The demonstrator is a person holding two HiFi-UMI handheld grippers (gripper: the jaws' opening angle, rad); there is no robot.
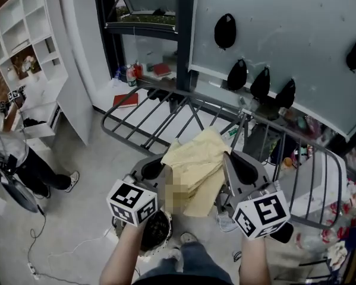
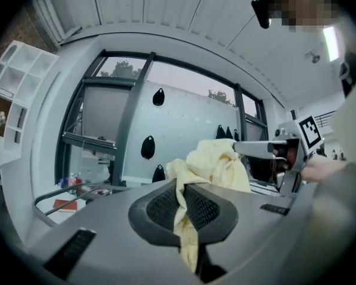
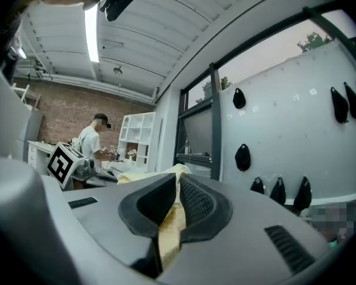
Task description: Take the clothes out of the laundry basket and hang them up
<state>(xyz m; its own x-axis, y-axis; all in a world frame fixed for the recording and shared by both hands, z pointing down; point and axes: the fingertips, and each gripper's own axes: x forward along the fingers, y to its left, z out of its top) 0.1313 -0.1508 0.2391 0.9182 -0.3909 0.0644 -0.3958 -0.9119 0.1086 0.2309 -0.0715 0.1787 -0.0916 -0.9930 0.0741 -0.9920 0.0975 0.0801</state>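
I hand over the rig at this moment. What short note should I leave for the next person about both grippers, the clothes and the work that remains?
Left gripper: shut on a fold of the yellow garment.
Right gripper: shut on another edge of the same garment.
Garment: held up between both grippers, over the near part of the drying rack.
Laundry basket: on the floor under the left gripper; contents cannot be made out.
Done: this garment is out of the basket.
Left: spread it over the rack bars, release, then check the basket for more.
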